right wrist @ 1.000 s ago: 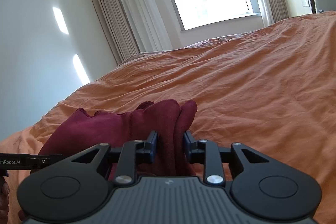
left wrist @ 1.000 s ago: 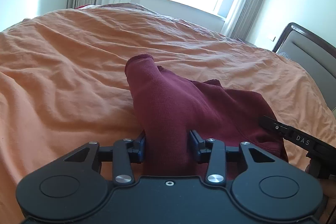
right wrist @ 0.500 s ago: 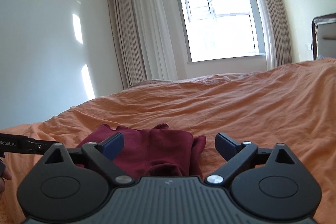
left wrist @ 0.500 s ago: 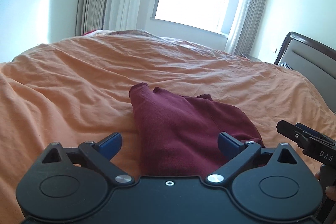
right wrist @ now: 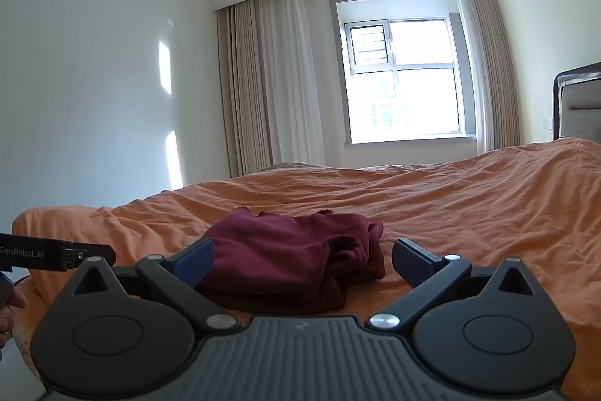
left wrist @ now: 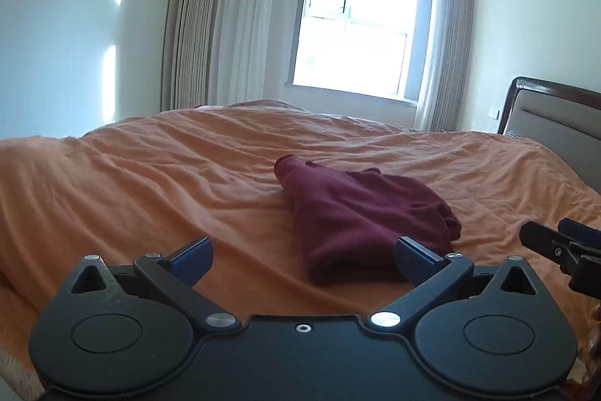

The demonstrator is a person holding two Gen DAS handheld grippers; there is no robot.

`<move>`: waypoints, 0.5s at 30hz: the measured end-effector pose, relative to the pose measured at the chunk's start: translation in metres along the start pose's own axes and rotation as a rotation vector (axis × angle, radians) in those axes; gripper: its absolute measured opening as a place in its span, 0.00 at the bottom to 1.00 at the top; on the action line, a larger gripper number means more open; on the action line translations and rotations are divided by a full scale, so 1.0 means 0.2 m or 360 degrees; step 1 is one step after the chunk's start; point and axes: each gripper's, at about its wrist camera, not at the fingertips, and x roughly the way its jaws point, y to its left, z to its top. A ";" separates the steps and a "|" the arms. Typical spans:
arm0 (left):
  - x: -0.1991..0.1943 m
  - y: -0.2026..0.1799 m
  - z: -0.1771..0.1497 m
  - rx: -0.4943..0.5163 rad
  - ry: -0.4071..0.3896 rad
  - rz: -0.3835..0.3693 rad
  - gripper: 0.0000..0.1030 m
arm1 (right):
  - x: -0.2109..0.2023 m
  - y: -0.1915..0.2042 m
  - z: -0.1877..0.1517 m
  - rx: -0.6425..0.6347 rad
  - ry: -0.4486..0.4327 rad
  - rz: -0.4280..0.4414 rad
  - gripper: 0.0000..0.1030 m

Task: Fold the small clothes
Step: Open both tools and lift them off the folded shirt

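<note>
On the orange bedspread (left wrist: pixel 157 183), as the left wrist camera shows it, the maroon garment (left wrist: pixel 360 217) lies in a compact folded bundle, one rolled edge pointing toward the window. The left gripper (left wrist: pixel 302 260) has just been opening and now stands with its blue pads spread wide, clear of the cloth; the bundle's near edge sits just ahead of them, touching neither. At the right edge of this view the right gripper's tip pokes in, also off the fabric.

From the right wrist camera, the same garment (right wrist: pixel 296 262) rests flat on the bedspread (right wrist: pixel 469 213), layers stacked, though a bunched lump on its right side looks less tidy; at this low angle I cannot tell how square the fold is. The right gripper (right wrist: pixel 302 260) has likewise just been opening, pads apart with nothing between them.

Judging by this, the fold on this piece looks done and released. Only a small tidy of the lumpy end may remain.
</note>
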 end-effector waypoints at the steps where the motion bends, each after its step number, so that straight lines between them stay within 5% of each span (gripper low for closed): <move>1: -0.02 0.01 -0.04 -0.0003 0.0011 0.0011 0.99 | -0.03 0.01 -0.02 0.0001 0.0000 -0.0004 1.00; 15: -0.16 0.11 -0.19 -0.0043 0.0017 0.0064 0.99 | -0.12 0.13 -0.12 -0.0077 0.0010 0.0017 1.00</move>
